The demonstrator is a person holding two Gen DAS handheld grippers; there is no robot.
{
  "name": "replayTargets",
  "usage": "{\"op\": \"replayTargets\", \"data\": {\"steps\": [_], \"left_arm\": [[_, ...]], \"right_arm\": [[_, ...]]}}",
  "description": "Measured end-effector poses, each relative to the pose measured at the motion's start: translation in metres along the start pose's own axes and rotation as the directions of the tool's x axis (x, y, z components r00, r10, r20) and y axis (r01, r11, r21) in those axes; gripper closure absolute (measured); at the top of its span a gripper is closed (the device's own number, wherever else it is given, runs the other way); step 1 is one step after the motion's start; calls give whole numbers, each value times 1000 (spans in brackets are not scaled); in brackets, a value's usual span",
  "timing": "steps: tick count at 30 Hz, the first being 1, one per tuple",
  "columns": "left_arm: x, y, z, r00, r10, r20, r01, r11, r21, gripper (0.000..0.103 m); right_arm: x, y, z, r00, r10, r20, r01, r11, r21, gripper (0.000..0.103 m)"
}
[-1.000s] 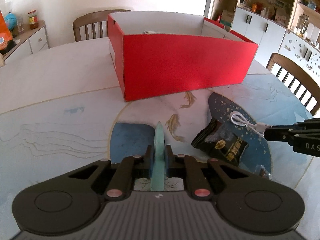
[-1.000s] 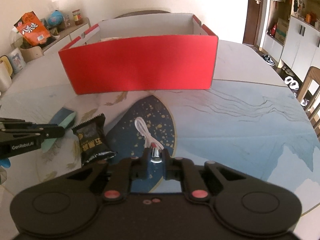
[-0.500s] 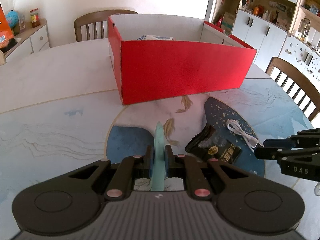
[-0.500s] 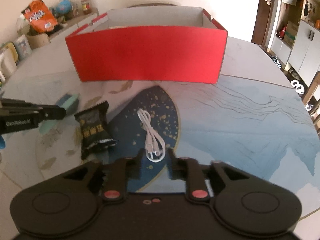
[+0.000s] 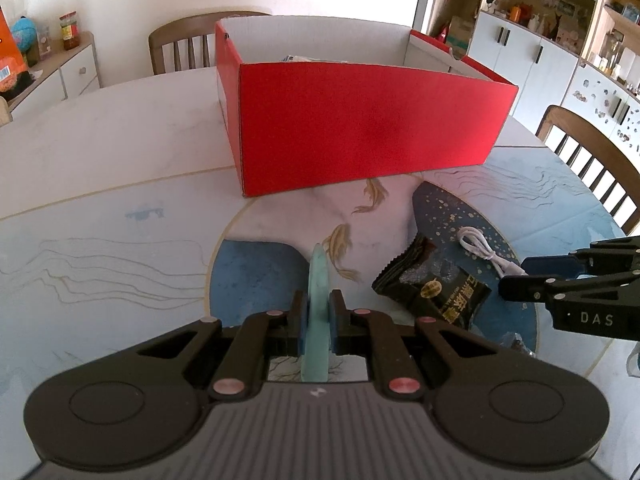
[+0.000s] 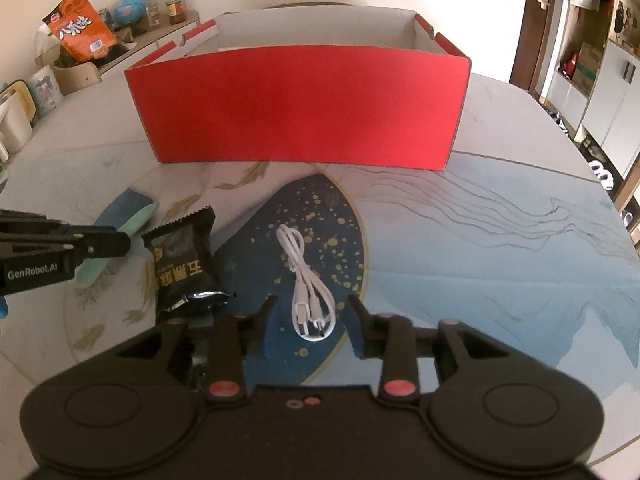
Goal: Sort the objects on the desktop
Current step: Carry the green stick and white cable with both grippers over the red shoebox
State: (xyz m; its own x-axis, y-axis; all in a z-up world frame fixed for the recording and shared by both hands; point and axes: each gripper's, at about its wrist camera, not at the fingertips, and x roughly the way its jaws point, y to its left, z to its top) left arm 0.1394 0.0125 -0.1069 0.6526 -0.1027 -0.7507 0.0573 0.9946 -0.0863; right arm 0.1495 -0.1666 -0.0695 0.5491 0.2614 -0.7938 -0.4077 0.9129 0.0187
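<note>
Desktop objects are handled singly: a flat teal piece (image 5: 318, 304), perhaps a scraper, is clamped edgewise by the left gripper (image 5: 318, 320). The right gripper (image 6: 310, 330) is opening, straddling the white cable (image 6: 306, 284), untouched. Nearby lies a snack packet (image 6: 184, 258); beyond, the red box (image 6: 300, 108) awaits.

bright daylight, soft shadows, fisheye-bent edges, slight blur

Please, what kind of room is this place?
Probably a dining room in a home. A large round table has wooden chairs around it, white cupboards with open shelves of ornaments line the wall, and a snack bag stands on a sideboard.
</note>
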Motion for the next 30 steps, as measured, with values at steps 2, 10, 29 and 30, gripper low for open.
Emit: {"op": "replayTargets", "data": {"steps": [2,10,29,30], "left_arm": [[0,0,1,1000,4,-4,-4,1000,-1,94],[-5,-3,5,1000,2,-10,-2,1000,-11,94],[-38,-31,36,1000,-6,3,6,1000,-28,94],[-40,-32,37,1000,-7,4,7,1000,-28,94]], "right_arm": [[0,2,1,1000,-5,-7,5,1000,-13,80],[-7,-1,4,1000,20,-2,-20,1000,6,82],[-49,-18,27,997,57,42,-59,996,59,83],[-52,-19,28,997,58,45,-60,997,57,83]]}}
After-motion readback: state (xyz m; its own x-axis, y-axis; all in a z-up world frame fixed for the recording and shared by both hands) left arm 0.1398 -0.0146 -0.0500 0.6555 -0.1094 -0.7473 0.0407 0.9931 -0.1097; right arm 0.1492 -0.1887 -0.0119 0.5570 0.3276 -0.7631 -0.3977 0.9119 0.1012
